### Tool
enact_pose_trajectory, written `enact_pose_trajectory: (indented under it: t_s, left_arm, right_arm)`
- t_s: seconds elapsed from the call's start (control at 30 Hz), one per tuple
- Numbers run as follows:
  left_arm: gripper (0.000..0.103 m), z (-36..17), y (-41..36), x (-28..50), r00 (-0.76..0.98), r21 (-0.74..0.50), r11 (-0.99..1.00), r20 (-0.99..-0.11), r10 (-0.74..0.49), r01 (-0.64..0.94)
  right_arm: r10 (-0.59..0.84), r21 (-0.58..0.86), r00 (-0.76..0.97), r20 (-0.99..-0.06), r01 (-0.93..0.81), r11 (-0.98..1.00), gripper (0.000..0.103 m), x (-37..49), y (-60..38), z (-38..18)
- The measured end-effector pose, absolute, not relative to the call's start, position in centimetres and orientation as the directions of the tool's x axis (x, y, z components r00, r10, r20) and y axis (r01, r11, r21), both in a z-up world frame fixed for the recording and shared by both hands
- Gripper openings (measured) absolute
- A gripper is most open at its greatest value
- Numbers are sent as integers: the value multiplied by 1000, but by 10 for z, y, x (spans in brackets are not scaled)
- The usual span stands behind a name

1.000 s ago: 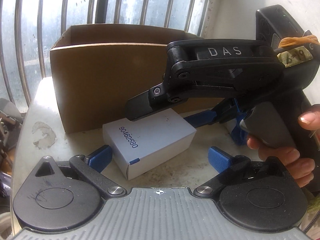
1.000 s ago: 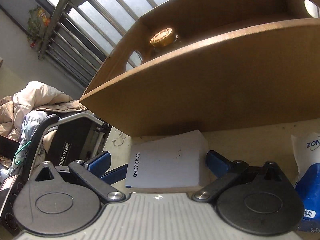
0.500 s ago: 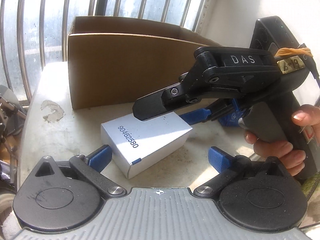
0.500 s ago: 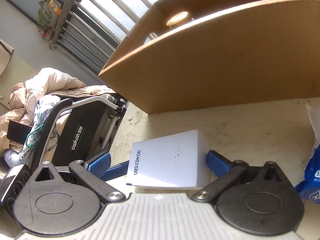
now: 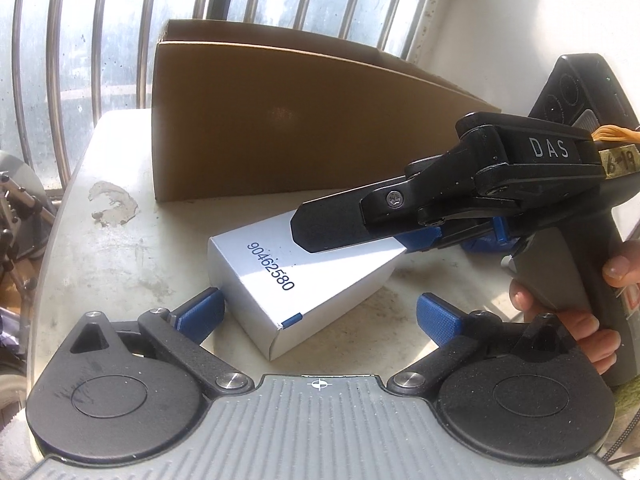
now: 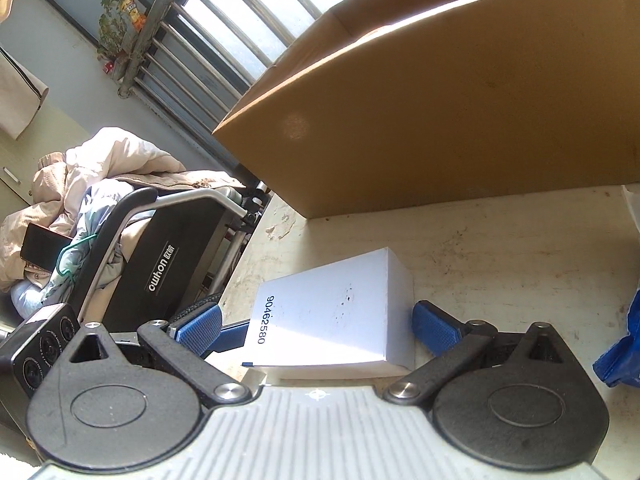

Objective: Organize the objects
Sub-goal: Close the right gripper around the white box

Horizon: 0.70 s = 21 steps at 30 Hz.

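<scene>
A small white box printed 90462580 lies on the worn white table, in front of an open brown cardboard box. My left gripper is open, its blue pads on either side of the box's near end; the left pad looks to touch it. My right gripper is open around the same white box from the right side, and its body reaches over the box in the left wrist view. The cardboard box fills the upper right wrist view.
A barred window runs behind the table. A blue and white packet lies at the right. Left of the table's edge stand a black folded wheelchair and piled clothes.
Both grippers and the white box have drawn back from the cardboard box, which now stands farther off. Both jaws stay open around the white box.
</scene>
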State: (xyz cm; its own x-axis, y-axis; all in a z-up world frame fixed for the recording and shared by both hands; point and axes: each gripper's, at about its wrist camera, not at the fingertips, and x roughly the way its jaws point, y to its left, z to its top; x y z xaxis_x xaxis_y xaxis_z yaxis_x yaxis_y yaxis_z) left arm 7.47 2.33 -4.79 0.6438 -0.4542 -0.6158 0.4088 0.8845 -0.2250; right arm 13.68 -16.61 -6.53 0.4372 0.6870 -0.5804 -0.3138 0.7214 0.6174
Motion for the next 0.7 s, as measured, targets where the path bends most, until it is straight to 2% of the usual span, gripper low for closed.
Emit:
enact_pose_trajectory:
  t_s: [0.2,0.33,0.7]
  left_arm:
    - [103,-50,13,70,667,-142,892,-617,-418,428]
    - [103,-49,12,71,662,-142,888,-617,-425,438]
    - [103,-42,37,73,645,-241,868,-590,-486,433]
  right_arm:
    - [719,670,438,-539,-293,682,103,139,-175,-70]
    - [720,666,436,-540,-301,682,103,139,-173,-70]
    - [731,674,434,-526,-312,670,103,139,-175,-71]
